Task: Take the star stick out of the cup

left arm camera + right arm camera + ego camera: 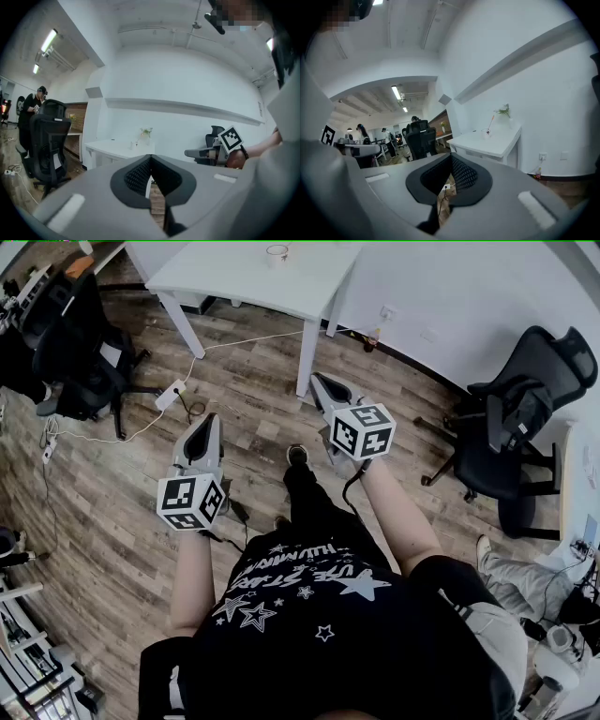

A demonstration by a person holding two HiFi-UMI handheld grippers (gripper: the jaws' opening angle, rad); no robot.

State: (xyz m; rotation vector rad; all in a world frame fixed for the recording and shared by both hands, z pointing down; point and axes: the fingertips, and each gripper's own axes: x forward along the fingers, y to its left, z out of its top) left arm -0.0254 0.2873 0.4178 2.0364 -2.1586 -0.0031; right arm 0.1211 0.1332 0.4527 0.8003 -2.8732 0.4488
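On one table, one cup

The white table runs out past the head view's top edge, and the cup on it sits right at that edge, too small for us to tell a stick in it. In the right gripper view we make out the star stick only as a thin line, its tip too small to tell. Our hands are hidden behind the cubes of the left gripper and right gripper.
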